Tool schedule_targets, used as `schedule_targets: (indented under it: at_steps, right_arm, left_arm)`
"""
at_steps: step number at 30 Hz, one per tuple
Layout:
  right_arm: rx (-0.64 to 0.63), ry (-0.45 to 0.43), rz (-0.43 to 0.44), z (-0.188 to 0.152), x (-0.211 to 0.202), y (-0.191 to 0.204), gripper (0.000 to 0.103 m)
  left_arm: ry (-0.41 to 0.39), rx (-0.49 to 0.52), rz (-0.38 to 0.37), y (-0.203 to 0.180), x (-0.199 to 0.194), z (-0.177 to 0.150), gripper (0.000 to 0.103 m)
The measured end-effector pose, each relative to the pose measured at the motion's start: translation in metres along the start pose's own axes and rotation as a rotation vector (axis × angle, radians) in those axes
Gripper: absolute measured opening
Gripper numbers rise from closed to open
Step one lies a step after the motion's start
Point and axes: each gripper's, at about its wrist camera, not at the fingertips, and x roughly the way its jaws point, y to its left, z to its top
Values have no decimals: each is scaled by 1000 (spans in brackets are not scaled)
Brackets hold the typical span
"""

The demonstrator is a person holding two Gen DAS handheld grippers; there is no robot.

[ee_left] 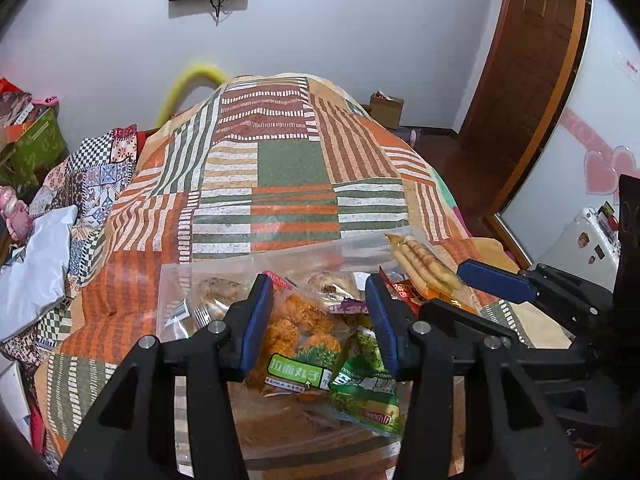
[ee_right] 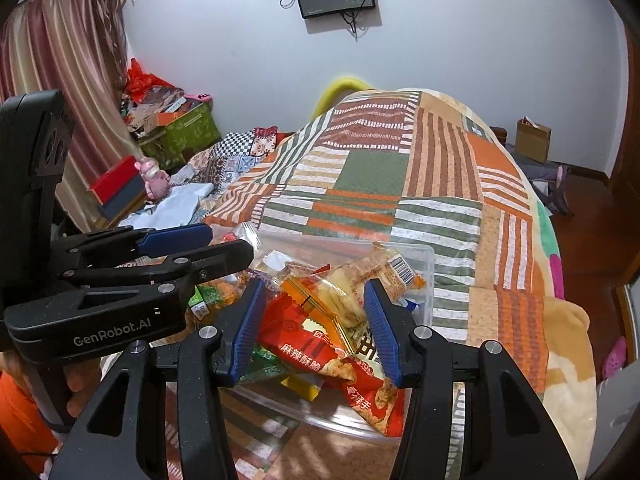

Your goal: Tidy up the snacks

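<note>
Snacks (ee_right: 320, 320) lie heaped in a clear plastic box (ee_right: 430, 276) on the bed (ee_left: 280, 168) — both the left gripper (ee_left: 318, 320) and right gripper (ee_right: 316, 328) hover above with fingers spread, empty — so I'd settle on one packet, pinching its crimped edge.

Left gripper (ee_left: 318, 322) and right gripper (ee_right: 314, 330): black angular plastic frames, silver screw heads, ribbed blue finger pads (ee_left: 256, 322), white "GenRobot.AI" lettering at 9 o'clock in right view.

"GenRobot.AI" stands in grey on the left gripper (ee_right: 192, 248); "麻辣酥脆" on the red snack packet (ee_right: 316, 354).
</note>
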Motion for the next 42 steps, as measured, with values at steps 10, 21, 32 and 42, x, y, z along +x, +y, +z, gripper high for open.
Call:
schedule_targets:
  at_steps: [10, 21, 32, 42]
  right_arm:
    - [5, -60, 11, 7, -29, 5, 47]
    - [-37, -145, -10, 3, -85, 27, 47]
    - [-79, -263, -8, -14, -151, 57, 70]
    - [-95, -336, -39, -34, -176, 71, 92]
  left_arm:
    - [-34, 8, 8, -1, -26, -9, 47]
    - [-181, -13, 9, -5, -101, -24, 49]
    - [-410, 26, 67, -26, -196, -60, 90]
    - [-502, 57, 95, -37, -235, -88, 102]
